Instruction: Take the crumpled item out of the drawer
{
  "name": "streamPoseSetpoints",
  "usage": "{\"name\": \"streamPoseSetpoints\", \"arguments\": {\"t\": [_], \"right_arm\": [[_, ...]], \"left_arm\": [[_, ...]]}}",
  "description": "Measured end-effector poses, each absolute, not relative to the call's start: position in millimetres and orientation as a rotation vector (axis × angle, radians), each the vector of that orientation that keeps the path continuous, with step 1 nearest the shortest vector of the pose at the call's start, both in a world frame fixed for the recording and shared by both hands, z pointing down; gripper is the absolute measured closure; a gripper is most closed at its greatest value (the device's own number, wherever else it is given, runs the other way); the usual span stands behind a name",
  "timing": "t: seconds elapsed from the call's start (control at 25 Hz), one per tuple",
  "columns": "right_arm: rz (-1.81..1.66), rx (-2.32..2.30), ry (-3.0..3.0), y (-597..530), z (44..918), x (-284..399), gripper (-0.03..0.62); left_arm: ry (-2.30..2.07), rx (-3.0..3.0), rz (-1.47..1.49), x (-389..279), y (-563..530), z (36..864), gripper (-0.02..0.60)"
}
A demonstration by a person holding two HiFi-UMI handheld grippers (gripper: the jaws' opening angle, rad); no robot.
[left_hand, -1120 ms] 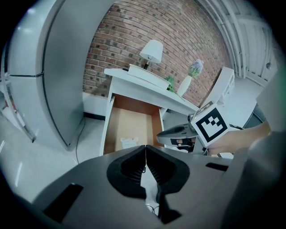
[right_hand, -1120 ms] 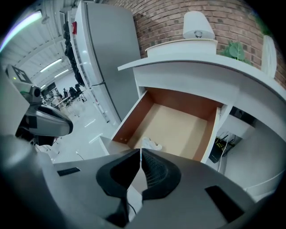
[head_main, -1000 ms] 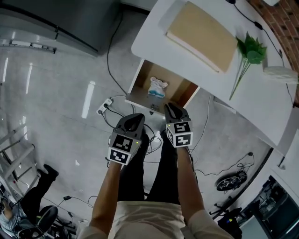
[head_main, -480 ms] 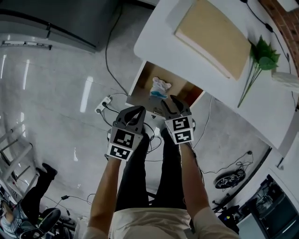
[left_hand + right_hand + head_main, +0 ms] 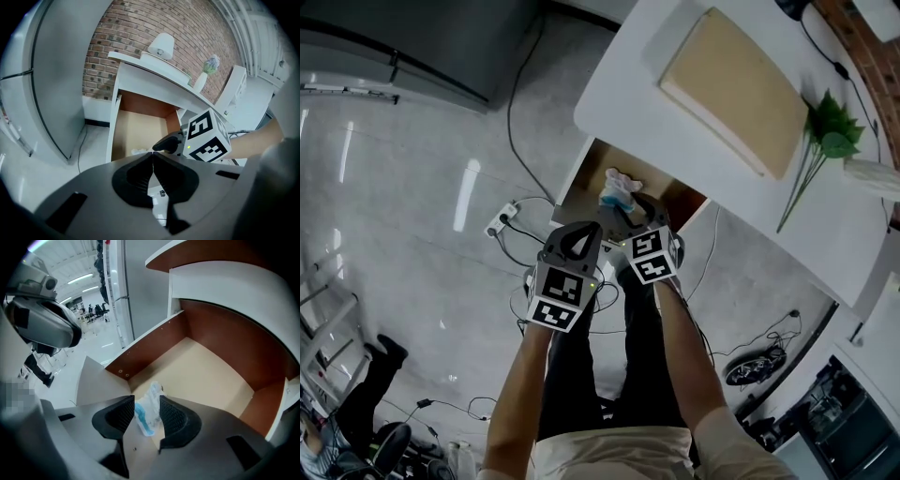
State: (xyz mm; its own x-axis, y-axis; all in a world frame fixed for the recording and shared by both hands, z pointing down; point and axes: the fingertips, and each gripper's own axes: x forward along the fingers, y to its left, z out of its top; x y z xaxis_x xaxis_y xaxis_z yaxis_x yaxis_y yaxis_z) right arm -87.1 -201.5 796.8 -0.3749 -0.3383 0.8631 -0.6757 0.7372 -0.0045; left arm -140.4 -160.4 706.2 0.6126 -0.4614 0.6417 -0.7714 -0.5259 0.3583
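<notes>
Head view: white bench (image 5: 675, 103) top right, its drawer (image 5: 577, 184) pulled open over the grey floor (image 5: 412, 216). Crumpled item (image 5: 617, 186), white with blue, lies in the drawer near the front edge. Right tool (image 5: 639, 210) is at the drawer front, just beside the item; left tool (image 5: 585, 232) hangs outside the drawer, next to it. On the bench: a tan board (image 5: 736, 89) and a green sprig (image 5: 825, 131), both well apart from the drawer. Power strip (image 5: 502, 221) and cables lie on the floor left of the drawer front. Left gripper view: left tool (image 5: 152, 158) has its jaws together, nothing between them. Past them are the open drawer (image 5: 138, 129) and the right tool's marker cube (image 5: 206, 136), partly covering the drawer's right side; a lamp (image 5: 161, 47) stands on the bench against a brick wall (image 5: 136, 33). Right gripper view: right tool (image 5: 146, 404) jaws are apart and opening, the crumpled item (image 5: 149, 417) sits in the gap between them, pads not pressing it. Item lies on the drawer floor close to the brown side wall (image 5: 150, 345).
</notes>
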Motion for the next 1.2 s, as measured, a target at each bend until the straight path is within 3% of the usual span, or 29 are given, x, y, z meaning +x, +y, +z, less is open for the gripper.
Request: {"name": "streamPoseSetpoints", "arguments": {"t": [0.64,1.2], "right_arm": [[0.317,0.645,-1.909,-210.6,838.6,-81.9,0.400],[0.263,0.581,-1.858,-206.8,849.9,-80.9,0.522]], "left_arm": [[-1.002,2.179,0.613,-149.4,-157.3,704.7,0.565],[-1.056,2.114,0.589,-170.0,-134.4,710.4,0.565]]}}
